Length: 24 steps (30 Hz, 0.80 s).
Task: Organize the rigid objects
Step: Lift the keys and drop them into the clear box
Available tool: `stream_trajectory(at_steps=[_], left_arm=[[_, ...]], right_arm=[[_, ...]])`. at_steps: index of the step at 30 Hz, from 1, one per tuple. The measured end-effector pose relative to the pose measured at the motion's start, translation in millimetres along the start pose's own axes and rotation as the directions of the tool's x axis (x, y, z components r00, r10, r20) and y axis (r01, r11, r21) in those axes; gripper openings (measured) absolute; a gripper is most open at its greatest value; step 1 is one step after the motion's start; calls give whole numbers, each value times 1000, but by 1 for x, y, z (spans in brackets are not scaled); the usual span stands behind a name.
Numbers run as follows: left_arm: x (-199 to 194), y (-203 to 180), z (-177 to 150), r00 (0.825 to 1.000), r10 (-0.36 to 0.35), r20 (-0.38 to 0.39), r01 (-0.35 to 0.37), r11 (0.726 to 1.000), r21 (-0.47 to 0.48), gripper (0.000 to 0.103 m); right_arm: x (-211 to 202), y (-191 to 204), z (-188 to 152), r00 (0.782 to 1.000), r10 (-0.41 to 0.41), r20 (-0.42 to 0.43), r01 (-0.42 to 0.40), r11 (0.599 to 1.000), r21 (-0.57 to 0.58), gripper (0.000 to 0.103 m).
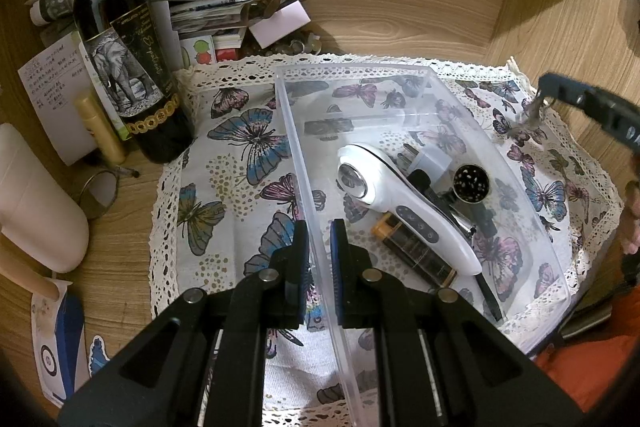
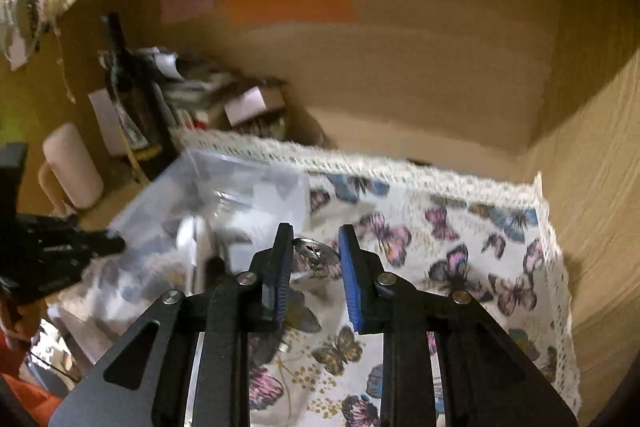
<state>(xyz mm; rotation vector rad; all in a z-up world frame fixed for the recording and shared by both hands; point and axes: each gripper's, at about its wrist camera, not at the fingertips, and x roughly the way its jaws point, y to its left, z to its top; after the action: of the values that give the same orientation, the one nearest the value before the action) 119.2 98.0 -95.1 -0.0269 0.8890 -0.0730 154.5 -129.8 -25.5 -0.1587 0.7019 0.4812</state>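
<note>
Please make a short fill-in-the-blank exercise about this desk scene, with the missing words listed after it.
1. The left gripper is shut on the wall of the clear ____.
2. The cloth under the bin has a pattern of ____.
3. The wine bottle label shows an ____.
4. The right gripper holds a small shiny ____ object.

Missing words: bin; butterflies; elephant; metal

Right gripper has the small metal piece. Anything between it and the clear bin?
Nothing visible. The right gripper grips the small metal piece above the butterfly cloth; the clear bin sits open-topped to its left, only bare cloth between. The left gripper clamps the bin's far wall, off that path.
</note>
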Motion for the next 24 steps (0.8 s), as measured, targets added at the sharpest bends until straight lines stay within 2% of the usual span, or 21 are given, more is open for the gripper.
stream_trajectory(at_steps=[5,14,18,24], left_arm=[[0,0,-1,1000,-4,5,4,1000,1,11],[0,0,-1,1000,-7,6,7,1000,4,11],[0,0,-1,1000,-9,7,9,1000,3,11],[0,0,-1,1000,-14,9,14,1000,1,11]], right_arm=[[-5,14,15,998,42,53,-41,999,-25,21],[0,45,26,990,123,73,-119,991,-66,21],[12,57,25,987,154,47,-149,985,-91,21],[40,70,19,981,192,-40,-195,974,-117,21]])
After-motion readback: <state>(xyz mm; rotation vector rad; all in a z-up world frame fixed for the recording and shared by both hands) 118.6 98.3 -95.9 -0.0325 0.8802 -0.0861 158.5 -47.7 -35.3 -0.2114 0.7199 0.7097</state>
